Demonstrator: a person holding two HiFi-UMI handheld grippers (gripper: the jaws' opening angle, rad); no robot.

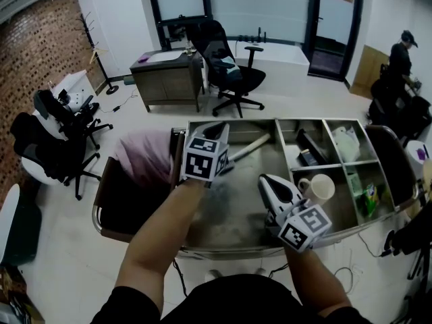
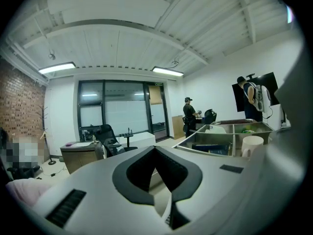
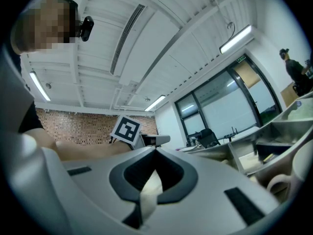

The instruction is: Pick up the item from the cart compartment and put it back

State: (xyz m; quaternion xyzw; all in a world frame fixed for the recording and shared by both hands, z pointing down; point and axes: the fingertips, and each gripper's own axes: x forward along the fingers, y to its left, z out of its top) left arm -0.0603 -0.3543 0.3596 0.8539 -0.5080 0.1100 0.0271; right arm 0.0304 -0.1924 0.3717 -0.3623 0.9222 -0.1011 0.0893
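The steel cart [image 1: 233,238] has one large compartment and several small ones. A pale-handled hammer [image 1: 248,147] lies in the large one. A white mug [image 1: 318,189] stands in a small compartment on the right, also visible in the left gripper view [image 2: 252,145]. My left gripper [image 1: 219,129] hovers over the large compartment's far left, tilted up, jaws shut on nothing [image 2: 155,147]. My right gripper [image 1: 273,182] hangs just left of the mug, and its jaws meet with nothing between them [image 3: 155,148].
Other small compartments hold a dark box [image 1: 309,155], a white bag [image 1: 345,142] and a green packet [image 1: 368,198]. A pink cloth [image 1: 145,155] lies at the cart's left end. Office chairs [image 1: 233,73], a desk [image 1: 167,79] and a person [image 1: 402,52] stand beyond.
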